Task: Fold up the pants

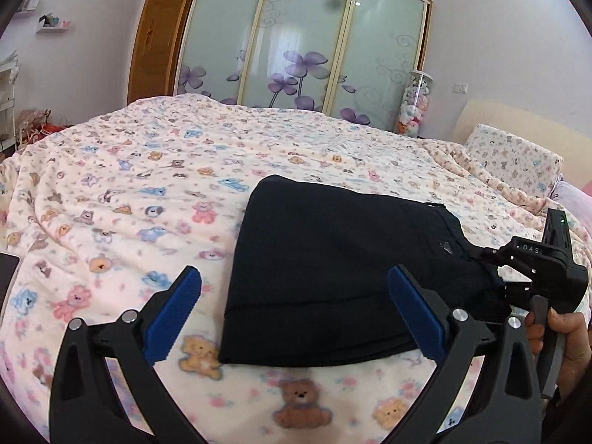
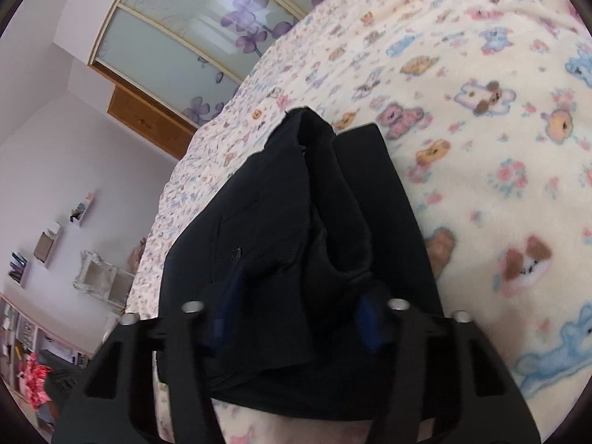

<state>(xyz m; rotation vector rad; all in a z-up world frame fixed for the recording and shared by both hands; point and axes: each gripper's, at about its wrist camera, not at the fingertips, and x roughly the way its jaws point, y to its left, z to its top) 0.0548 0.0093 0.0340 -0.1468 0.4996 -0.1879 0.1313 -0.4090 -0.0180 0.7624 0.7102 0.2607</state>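
Dark pants (image 1: 333, 270) lie on the bed (image 1: 148, 192) near its front edge, already folded into a compact rectangle of several layers. Left gripper (image 1: 296, 310) hovers just above the near edge of the bundle with its blue-padded fingers (image 1: 174, 318) spread wide, holding nothing. Right gripper (image 2: 296, 318) is at the bundle's right-hand end; in the right wrist view fabric bunches up between its blue pads (image 2: 370, 325), and the fingers stand fairly wide around it, so whether they actually pinch the cloth cannot be told. The right hand (image 1: 566, 347) on the handle shows at the edge of the left view. Judged progress: late stage, main folds done; left is probably one last fold or tidying of the raised end, then letting go. Wardrobe (image 1: 303, 37) with flower doors stands behind the bed.
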